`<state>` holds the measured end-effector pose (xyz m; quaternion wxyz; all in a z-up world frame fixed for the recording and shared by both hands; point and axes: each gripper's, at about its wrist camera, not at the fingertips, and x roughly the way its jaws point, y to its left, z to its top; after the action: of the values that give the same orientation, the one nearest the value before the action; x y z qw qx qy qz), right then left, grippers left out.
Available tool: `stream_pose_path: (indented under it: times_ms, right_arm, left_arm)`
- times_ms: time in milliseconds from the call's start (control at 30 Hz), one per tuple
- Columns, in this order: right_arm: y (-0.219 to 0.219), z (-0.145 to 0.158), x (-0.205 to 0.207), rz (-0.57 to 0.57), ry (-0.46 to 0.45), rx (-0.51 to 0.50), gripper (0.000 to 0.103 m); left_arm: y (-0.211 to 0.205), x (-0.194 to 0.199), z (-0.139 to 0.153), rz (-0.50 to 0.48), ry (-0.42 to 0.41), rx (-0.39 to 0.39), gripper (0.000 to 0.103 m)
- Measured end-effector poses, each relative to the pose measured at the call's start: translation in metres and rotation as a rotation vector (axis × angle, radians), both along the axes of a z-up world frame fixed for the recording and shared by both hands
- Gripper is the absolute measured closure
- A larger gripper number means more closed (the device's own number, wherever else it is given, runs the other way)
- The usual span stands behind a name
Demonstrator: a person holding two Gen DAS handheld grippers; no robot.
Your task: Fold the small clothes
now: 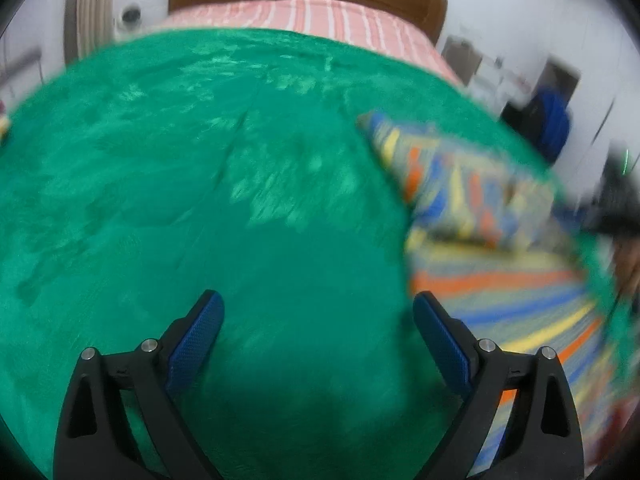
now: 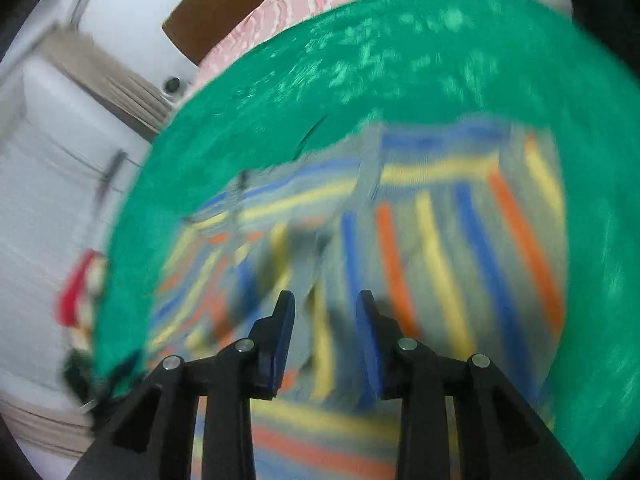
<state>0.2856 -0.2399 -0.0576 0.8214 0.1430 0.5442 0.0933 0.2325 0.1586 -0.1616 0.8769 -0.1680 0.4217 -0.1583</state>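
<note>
Two grippers over a green blanket (image 1: 200,160): left gripper (image 1: 318,308) spread wide, nothing between its pads, at the frame's bottom; right gripper (image 2: 325,304) narrowly parted above the striped garment (image 2: 440,240), pinching nothing I can see. The garment lies mid-frame, blurred; striped bedding (image 1: 320,20) shows at the top.
</note>
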Motion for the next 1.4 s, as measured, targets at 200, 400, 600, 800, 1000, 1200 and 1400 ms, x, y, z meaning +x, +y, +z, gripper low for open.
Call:
stream_pose_path:
  times_ms: [200,400,600,800,1000,1200,1400]
  right_arm:
    - [0.003,-0.026,-0.012,-0.061,0.114,0.125,0.07]
    - [0.01,-0.028,-0.01,-0.073,0.067,0.066,0.097]
    - [0.017,-0.002,-0.032,-0.015,-0.08,-0.121,0.098]
    - [0.009,-0.021,-0.034,-0.078,-0.052,-0.158,0.083]
    - [0.014,0.009,-0.055,-0.067,-0.175,-0.129,0.051]
    - [0.01,-0.017,-0.009,-0.096,0.07,0.068,0.058]
    - [0.013,-0.05,-0.021,-0.205,0.116,0.212,0.088]
  left_arm:
    - [-0.029,0.097,0.022,-0.016,0.072,-0.004,0.015]
    - [-0.081,0.159,0.002,-0.076,0.213,-0.049,0.099]
    - [-0.063,0.143,0.004,0.082,0.129,0.026,0.099]
    - [-0.052,0.119,0.011,0.09,0.134,-0.001,0.038]
    - [-0.084,0.089,0.01,-0.105,0.13,0.039,0.043]
    - [-0.092,0.07,-0.01,-0.133,0.029,0.129,0.047]
    - [-0.084,0.07,-0.018,-0.127,-0.002,0.042,0.046]
